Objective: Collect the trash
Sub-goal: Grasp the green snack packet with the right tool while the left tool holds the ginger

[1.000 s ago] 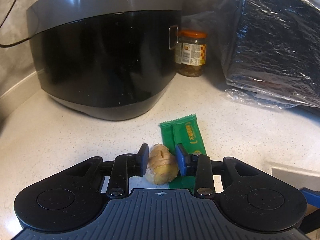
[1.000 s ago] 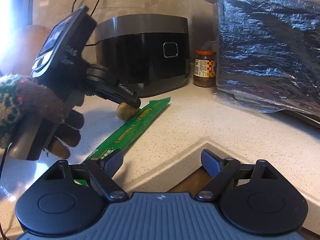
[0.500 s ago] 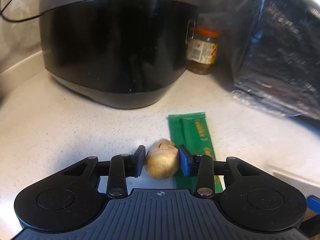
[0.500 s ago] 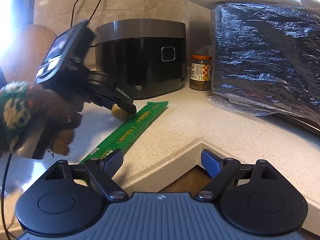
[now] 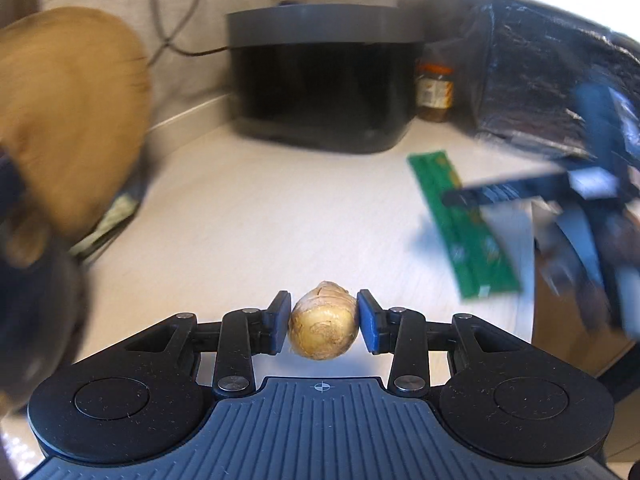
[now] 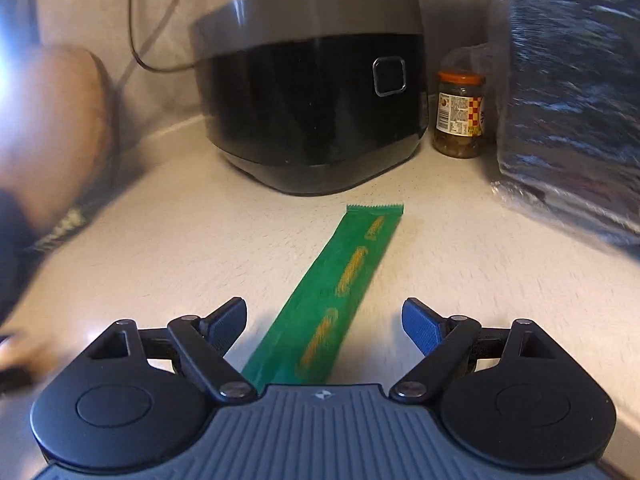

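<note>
Left gripper [image 5: 323,327] clamps a ginger piece [image 5: 323,330] at lower centre; right gripper [image 6: 323,325] gapes wide, green wrapper [image 6: 340,288] between its fingers.

Left gripper [image 5: 323,327] clamped, right gripper [image 6: 323,322] wide.

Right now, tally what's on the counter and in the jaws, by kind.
Ginger piece, clamped in the left gripper: 1
Green wrapper: 1
Rice cooker: 1
Glass jar: 1
Plastic-covered appliance: 1
Total: 5
</note>
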A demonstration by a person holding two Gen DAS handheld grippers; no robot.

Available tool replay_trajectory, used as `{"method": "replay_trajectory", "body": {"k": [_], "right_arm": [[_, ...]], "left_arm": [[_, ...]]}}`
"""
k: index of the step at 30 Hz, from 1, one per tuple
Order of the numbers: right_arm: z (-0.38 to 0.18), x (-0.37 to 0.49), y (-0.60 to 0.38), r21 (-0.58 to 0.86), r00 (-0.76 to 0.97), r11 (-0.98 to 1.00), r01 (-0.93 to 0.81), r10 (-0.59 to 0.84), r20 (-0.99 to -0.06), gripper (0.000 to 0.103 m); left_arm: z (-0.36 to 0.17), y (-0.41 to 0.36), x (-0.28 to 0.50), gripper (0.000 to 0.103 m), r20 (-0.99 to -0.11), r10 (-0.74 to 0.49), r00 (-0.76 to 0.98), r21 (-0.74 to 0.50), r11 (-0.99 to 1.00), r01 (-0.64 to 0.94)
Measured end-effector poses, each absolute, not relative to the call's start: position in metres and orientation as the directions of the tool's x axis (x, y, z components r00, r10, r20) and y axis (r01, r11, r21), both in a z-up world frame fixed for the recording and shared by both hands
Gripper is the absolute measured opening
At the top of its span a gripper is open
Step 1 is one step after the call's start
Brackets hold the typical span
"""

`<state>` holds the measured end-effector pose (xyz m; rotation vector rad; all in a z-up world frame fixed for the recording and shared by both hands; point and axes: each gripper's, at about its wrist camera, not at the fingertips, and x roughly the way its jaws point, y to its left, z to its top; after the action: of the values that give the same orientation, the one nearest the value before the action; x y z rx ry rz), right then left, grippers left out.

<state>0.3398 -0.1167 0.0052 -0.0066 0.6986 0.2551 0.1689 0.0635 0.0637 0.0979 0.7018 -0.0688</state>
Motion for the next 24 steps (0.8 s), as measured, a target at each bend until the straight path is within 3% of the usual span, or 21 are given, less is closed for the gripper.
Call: {"method": "replay_trajectory", "body": {"k": [2,5,6,8,9,18,24], "right_arm": [[0.000,0.347,-0.103,0.051,0.730,0.975,-0.218,0.197,-0.654,0.084],[-0.005,0.346,-0.086,0.016,0.718,0.972,-0.234,0.184,-0.671,0.067],[-0.005,0.342,-0.082,-0.004,0.717,0.971,-0.239,0.173,-0.675,0.052],[-0.003,0.328,-0.073,-0.047,0.723,0.959,-0.279,0.178,-0.668,0.041],[-0.001,0.318,-0.071,-0.054,0.724,0.953,-0.299,0.190,-0.663,0.024],[0.032,0.227,-0.050,0.051,0.627,0.832,-0.553,0.455,-0.632,0.018],[0.033,0.190,-0.038,-0.023,0.626,0.785,-0.619,0.476,-0.617,0.019]], "left_arm": [[0.064,0.072,0.153,0.041,-0.646,-0.023,0.763,0.060,0.995,0.081],[0.063,0.081,0.138,0.041,-0.644,-0.030,0.764,0.046,0.996,0.077],[0.062,0.083,0.134,0.041,-0.645,-0.035,0.763,0.041,0.996,0.080],[0.060,0.084,0.129,0.041,-0.651,-0.052,0.757,0.027,0.995,0.092],[0.059,0.085,0.129,0.041,-0.654,-0.059,0.754,0.021,0.995,0.096],[0.055,0.085,0.105,0.041,-0.645,-0.094,0.758,0.012,0.991,0.133],[0.052,0.088,0.094,0.041,-0.646,-0.095,0.757,0.009,0.991,0.132]]}}
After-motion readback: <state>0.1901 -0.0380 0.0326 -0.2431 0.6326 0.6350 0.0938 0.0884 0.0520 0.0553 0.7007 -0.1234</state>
